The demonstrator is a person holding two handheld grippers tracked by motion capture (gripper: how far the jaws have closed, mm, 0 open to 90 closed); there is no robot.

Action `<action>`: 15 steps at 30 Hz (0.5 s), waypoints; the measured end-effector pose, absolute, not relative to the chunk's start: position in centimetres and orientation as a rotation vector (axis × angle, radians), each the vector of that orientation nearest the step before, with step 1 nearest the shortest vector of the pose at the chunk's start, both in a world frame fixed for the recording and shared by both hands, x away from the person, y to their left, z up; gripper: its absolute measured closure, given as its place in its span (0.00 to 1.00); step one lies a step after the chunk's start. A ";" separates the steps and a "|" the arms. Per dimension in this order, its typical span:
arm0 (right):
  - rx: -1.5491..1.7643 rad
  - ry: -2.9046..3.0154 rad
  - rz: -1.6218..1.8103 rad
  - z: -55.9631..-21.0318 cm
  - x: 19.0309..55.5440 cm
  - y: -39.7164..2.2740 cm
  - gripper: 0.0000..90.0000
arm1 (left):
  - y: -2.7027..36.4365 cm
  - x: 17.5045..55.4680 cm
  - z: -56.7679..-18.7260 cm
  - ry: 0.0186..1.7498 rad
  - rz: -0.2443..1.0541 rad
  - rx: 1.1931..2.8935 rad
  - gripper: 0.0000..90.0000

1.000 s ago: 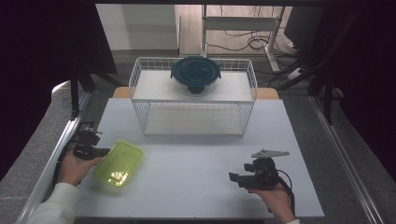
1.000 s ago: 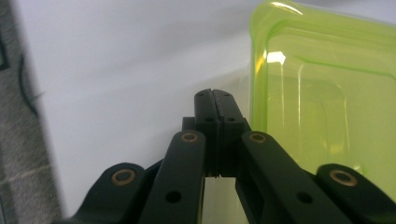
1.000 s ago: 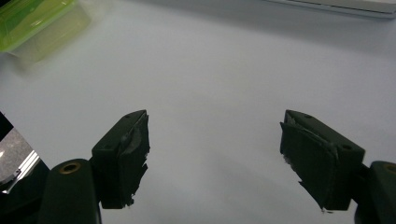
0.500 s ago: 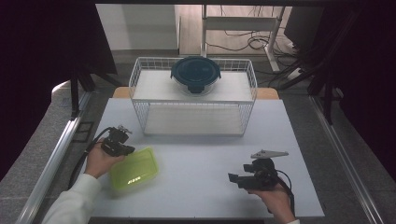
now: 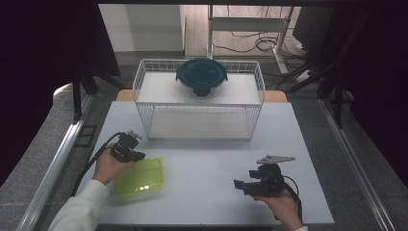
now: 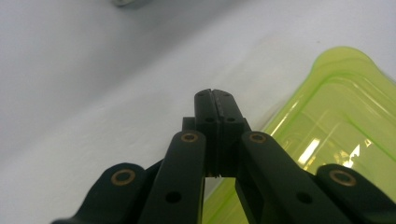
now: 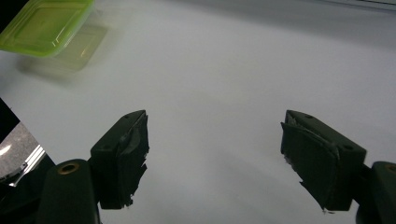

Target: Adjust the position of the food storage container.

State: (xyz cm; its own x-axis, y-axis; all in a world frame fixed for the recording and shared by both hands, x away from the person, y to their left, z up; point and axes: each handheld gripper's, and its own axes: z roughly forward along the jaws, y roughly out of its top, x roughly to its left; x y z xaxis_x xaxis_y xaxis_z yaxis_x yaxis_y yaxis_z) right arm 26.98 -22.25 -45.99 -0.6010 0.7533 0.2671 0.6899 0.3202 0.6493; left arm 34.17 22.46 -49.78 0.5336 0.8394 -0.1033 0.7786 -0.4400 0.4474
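We press our pinched-together left gripper [image 5: 136,155] against the edge of the green plastic lid [image 5: 140,176] so it slides across the white table [image 5: 216,159], while our right gripper [image 5: 239,185] waits with its jaws apart, holding nothing.

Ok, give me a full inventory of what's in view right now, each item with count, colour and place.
lid: 1, translucent lime green, near left of the table, by the left gripper.
round container: 1, dark blue lid, on top of the basket.
wire basket: 1, white, far middle of the table.
table: 1, pale grey.
left gripper: 1, black, jaws shut, at the lid's edge.
right gripper: 1, black, jaws open, nothing between them, near right.
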 end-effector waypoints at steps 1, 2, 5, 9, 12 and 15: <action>1.361 2.483 1.154 -46.0 27.0 -22.3 0.25 | 22.5 34.2 -49.8 1.318 0.185 2.331 1.00; 1.360 2.483 1.154 -46.0 27.0 -22.3 0.25 | 22.3 34.2 -49.8 1.328 0.203 2.331 1.00; 1.363 2.477 1.156 -45.9 27.0 -22.4 0.25 | 23.2 34.3 -49.4 1.398 0.242 2.294 1.00; 1.367 2.472 1.154 -45.9 26.9 -22.5 0.25 | 24.9 33.9 -48.3 1.480 0.252 2.204 1.00; 1.368 2.466 1.154 -45.9 26.9 -22.7 0.25 | 26.7 32.8 -47.1 1.550 0.280 2.129 1.00; 1.377 2.454 1.157 -45.8 26.9 -22.9 0.25 | 28.3 31.2 -46.3 1.581 0.273 2.053 1.00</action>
State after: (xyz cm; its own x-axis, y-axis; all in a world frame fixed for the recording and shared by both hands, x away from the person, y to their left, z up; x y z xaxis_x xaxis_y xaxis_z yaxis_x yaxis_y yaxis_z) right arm 26.92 -22.91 -45.78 -0.5865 0.7659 0.2636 0.6905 0.3026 0.6570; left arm 31.16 28.31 -46.26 0.2951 0.9426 -0.1564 0.8354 -0.1750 0.5211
